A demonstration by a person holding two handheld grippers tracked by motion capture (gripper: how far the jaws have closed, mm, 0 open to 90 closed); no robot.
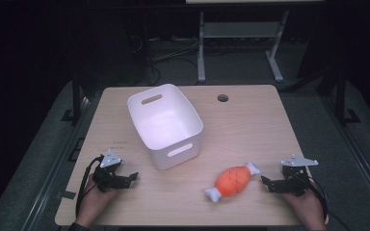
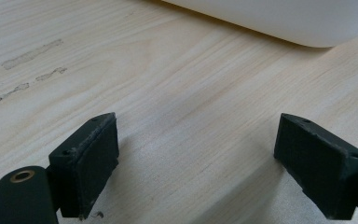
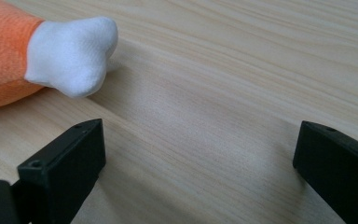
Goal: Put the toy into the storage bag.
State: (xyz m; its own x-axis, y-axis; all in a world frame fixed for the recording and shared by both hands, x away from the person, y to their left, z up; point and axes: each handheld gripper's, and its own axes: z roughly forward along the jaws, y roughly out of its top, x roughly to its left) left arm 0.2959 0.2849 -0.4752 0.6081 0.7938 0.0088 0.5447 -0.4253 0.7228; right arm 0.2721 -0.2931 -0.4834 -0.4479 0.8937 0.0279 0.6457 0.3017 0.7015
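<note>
Table (image 1: 250, 130) brightly lit, surroundings dark; soft shadows, close views slightly blurred.

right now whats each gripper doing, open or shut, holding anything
left gripper: open, holding nothing, resting on the table.
right gripper: open, holding nothing, just beside the orange plush toy.

A plain white bin (image 1: 166, 126) stands on a pale wood-grain table (image 1: 250, 125). Near the bin lies a plush toy (image 1: 232, 181), orange with a faint criss-cross pattern, capped by white ends. Both grippers' jaws are matte black.
</note>
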